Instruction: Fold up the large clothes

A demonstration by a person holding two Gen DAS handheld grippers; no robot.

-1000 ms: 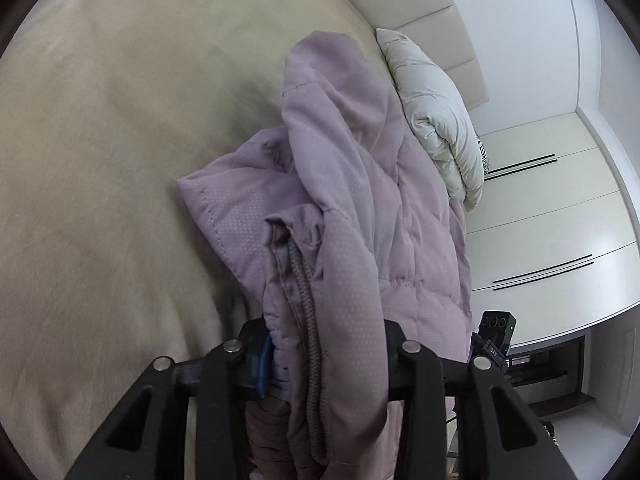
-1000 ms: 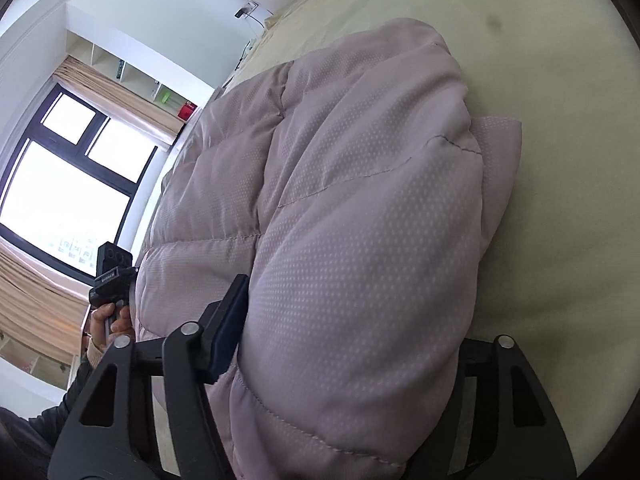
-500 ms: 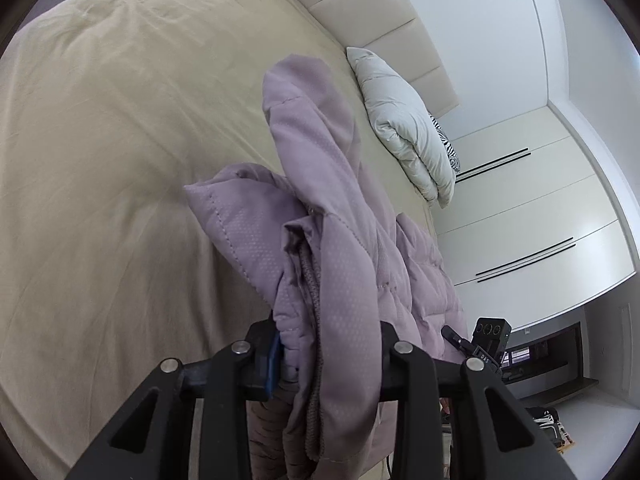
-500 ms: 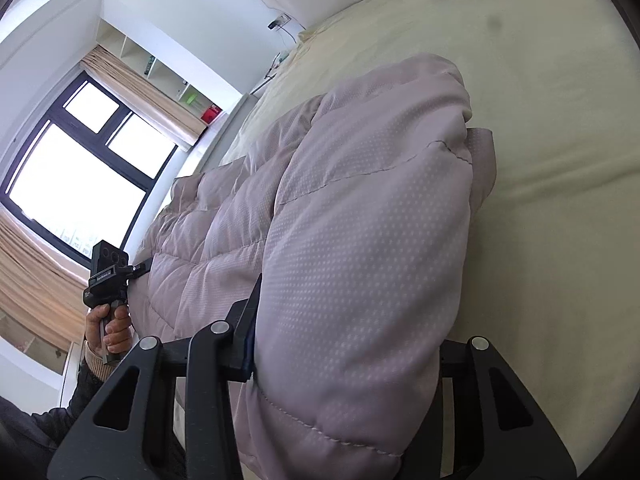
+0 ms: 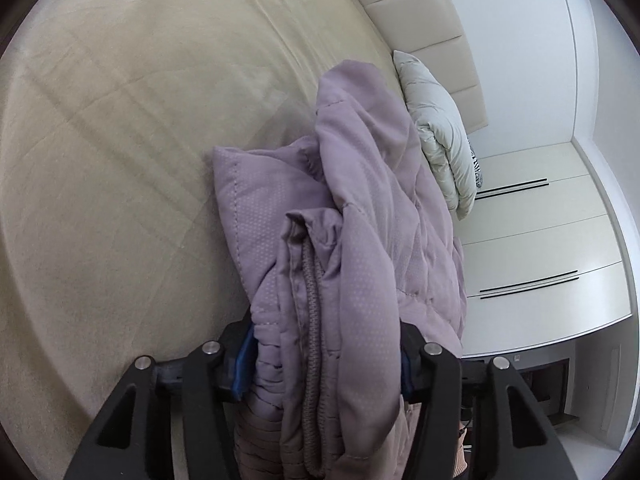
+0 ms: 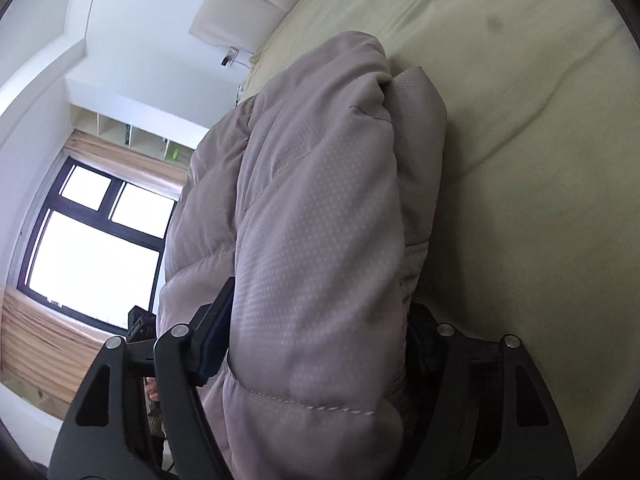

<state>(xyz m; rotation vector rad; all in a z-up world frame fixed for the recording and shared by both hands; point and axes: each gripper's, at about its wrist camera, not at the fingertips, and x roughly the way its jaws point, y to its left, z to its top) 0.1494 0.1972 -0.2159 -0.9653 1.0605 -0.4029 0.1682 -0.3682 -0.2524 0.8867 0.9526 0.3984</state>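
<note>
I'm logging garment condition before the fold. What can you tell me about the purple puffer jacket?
The purple puffer jacket is a quilted mauve coat with a dotted weave, stitched seams and a knitted ribbed trim along one edge. It lies bunched on the beige bed, its near end drawn between the fingers of the left gripper and the right gripper, whose jaws have just been opening. Fabric fills both gaps.

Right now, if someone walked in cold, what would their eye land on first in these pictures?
The puffy mauve jacket, bunched up and filling the middle of both wrist views on the beige bed. It runs between the jaws of the left gripper and the right gripper, whose jaws have just been opening. After that, the bright window at the left of the right wrist view and the white pillow by the headboard in the left wrist view.
</note>
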